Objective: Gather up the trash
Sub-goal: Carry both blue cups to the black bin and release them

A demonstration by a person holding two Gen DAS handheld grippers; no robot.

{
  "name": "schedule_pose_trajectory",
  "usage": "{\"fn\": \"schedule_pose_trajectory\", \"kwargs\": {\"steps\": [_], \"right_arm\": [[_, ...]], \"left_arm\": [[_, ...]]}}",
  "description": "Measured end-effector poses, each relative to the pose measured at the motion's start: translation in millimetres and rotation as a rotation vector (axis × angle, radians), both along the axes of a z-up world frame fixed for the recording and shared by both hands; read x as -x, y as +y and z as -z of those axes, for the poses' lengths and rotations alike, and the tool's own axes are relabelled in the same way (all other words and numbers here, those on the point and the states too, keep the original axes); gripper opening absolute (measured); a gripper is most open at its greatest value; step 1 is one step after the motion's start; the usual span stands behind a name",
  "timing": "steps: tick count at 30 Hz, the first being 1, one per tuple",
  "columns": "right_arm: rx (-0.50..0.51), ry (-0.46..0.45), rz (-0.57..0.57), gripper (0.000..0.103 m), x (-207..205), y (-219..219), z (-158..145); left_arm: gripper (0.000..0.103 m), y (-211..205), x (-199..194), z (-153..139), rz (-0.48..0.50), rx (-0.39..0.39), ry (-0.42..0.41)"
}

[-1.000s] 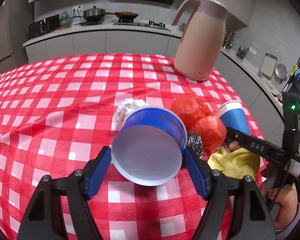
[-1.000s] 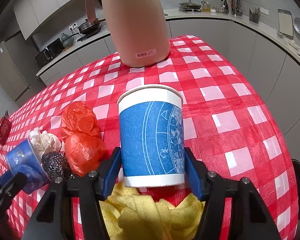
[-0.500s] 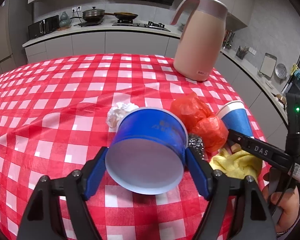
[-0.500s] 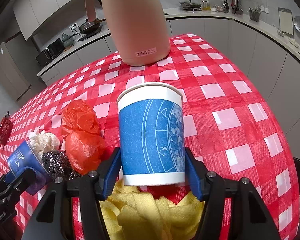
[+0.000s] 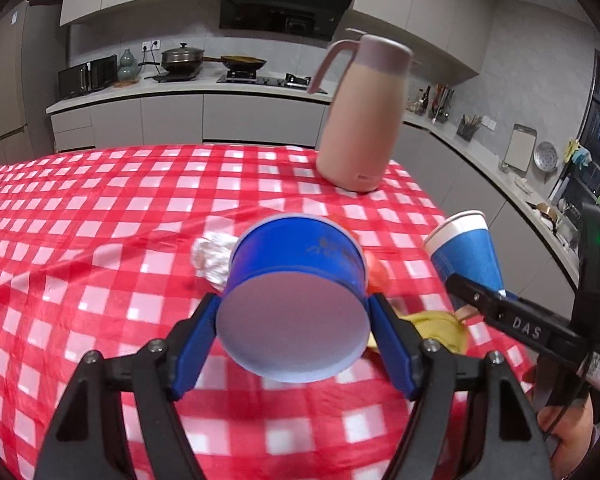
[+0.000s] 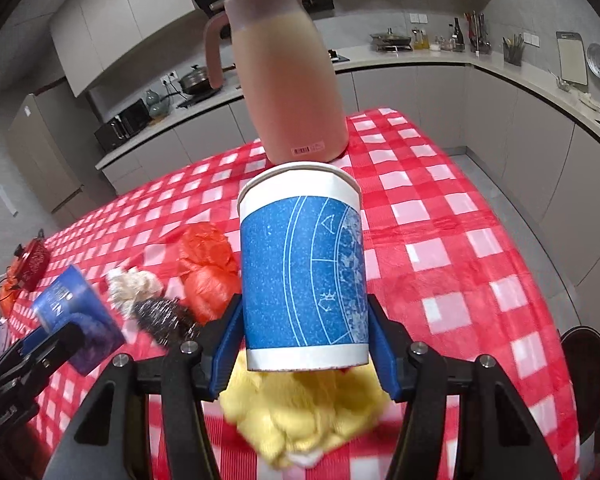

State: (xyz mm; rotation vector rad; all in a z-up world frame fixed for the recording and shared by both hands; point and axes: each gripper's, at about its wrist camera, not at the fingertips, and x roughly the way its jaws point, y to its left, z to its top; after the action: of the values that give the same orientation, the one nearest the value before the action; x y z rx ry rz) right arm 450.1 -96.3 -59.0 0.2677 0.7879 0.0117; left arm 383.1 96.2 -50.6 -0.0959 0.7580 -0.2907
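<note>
Even, soft indoor light fills both fisheye views, whose corners go black and whose cabinet lines bow, while motion blur smears the near blue cup [image 5: 296, 304] and yellow cloth [image 6: 304, 420].

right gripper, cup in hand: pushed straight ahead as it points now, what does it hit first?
Most likely the pink thermos jug: it stands directly beyond the paper cup held in the right gripper. The gap between them is unclear.

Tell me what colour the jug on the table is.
The jug is pale pink with a lighter, greyish-pink lid; the right wrist view shows it best.
</note>
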Motion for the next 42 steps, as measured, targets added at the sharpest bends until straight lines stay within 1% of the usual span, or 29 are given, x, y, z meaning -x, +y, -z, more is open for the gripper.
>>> {"fn": "schedule_pose_trajectory", "kwargs": {"steps": [7,10,17,20,24,28,29,33,34,37,38,42], "right_arm": [[-0.011,0.003,-0.047,0.060,47,-21,-2],[-0.015,0.005,-0.031,0.060,63,-33,-3],[-0.022,-0.013,0.104,0.060,111,-73,-7],[-0.025,-0.006,0.152,0.060,129,-88,-6],[-0.046,-0.012,0.212,0.060,154,-111,-8],[-0.049,-0.023,0.245,0.060,170,-138,-9],[-0.050,-0.027,0.251,0.060,175,-148,-9],[-0.049,-0.035,0.264,0.060,193,-190,-9],[-0.048,-0.034,0.264,0.060,197,-204,-8],[-0.045,-0.018,0.261,0.059,210,-257,-2],[-0.044,-0.012,0.262,0.060,215,-276,0],[-0.023,0.024,0.264,0.060,229,-345,12]], "left_arm": [[0.075,-28,31,2,-0.006,0.026,0.003],[0.075,-43,39,3,0.026,0.036,0.019],[0.075,-83,52,1,0.163,0.049,0.003],[0.075,-98,59,2,0.209,0.060,0.014],[0.075,-122,70,-1,0.247,0.058,0.007],[0.075,-154,79,-6,0.280,0.058,-0.001],[0.075,-161,81,-6,0.283,0.058,-0.003],[0.075,-212,91,-5,0.296,0.062,-0.001],[0.075,-230,94,-4,0.298,0.063,0.001],[0.075,-272,101,0,0.297,0.074,0.022],[0.075,-295,105,3,0.300,0.081,0.036],[0.075,-360,115,16,0.313,0.089,0.070]]}}
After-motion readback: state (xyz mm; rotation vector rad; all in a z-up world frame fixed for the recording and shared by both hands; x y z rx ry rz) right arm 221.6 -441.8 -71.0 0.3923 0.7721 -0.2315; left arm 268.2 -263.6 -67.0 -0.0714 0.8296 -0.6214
